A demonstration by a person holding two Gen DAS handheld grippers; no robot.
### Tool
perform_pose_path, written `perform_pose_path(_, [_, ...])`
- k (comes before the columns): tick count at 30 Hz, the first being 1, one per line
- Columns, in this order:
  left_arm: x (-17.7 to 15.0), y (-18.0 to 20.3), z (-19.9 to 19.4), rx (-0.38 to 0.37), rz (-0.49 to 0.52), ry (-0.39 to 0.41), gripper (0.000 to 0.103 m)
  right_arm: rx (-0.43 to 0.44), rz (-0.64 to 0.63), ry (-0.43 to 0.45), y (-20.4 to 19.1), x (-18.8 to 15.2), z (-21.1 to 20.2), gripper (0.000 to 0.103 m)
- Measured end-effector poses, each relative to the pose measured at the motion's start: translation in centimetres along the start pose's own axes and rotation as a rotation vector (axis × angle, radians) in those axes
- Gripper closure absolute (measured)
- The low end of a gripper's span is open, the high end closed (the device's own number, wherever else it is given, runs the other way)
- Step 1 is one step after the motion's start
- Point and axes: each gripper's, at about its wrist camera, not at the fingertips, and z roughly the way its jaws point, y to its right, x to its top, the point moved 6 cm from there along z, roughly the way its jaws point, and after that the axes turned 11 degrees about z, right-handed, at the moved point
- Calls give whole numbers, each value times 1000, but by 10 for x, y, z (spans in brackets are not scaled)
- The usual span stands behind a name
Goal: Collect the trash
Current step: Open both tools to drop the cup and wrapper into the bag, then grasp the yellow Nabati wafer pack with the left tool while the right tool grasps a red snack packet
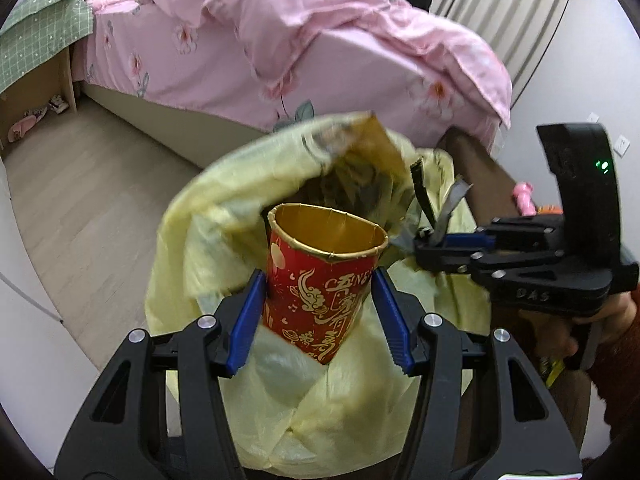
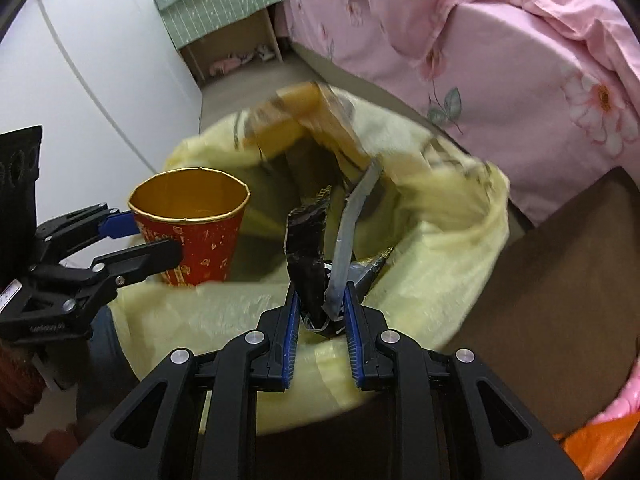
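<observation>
My left gripper is shut on a red paper cup with a gold inside, upright, over the near rim of the bin lined with a pale yellow bag. The right wrist view shows that cup and the left gripper at the left. My right gripper is shut on a crumpled black and silver wrapper over the yellow bag. Seen from the left wrist, the right gripper holds the wrapper at the bag's right rim. A brown paper piece lies at the far rim.
A bed with a pink floral duvet stands behind the bin. A small wooden shelf under a green cloth stands by the white wall. A brown board is to the right of the bin. Wooden floor lies left.
</observation>
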Motion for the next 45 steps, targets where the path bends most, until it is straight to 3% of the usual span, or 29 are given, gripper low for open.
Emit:
perform_pose_path(4, [-6, 0, 6, 1, -6, -14, 51, 36, 8, 11, 2, -7, -9, 82])
perform_pose_path(7, [1, -9, -3, -30, -83, 32, 50, 29, 24, 59, 4, -1, -17, 79])
perform_pose_path(10, [9, -17, -16, -55, -121, 70, 37, 43, 20, 116, 2, 2, -30, 60])
perform_pose_path(12, [16, -20, -30, -36, -118, 105, 28, 40, 10, 158, -1, 6, -39, 58])
perform_pose_path(18, [29, -17, -55, 34, -122, 160, 26, 16, 58, 238, 5, 13, -74, 54])
perform_pose_path(23, [29, 1, -66, 62, -113, 184, 26, -12, 145, 318, 30, -2, -118, 54])
perform_pose_path(33, [11, 97, -44, -87, 29, 88, 26, -203, 196, 600, 83, -96, -226, 42])
perform_pose_path(37, [4, 141, -32, -155, 94, 38, 29, -214, 251, 559, 103, -139, -240, 42])
perform_pose_path(41, [-5, 176, -18, -187, 121, -22, 36, -457, 254, 576, 122, -185, -247, 42])
perform_pose_path(43, [-9, 191, -16, -197, 135, -37, 38, -515, 273, 561, 129, -200, -246, 42])
perform_pose_path(45, [-9, 202, -11, -198, 157, -40, 38, -515, 301, 533, 140, -219, -240, 42])
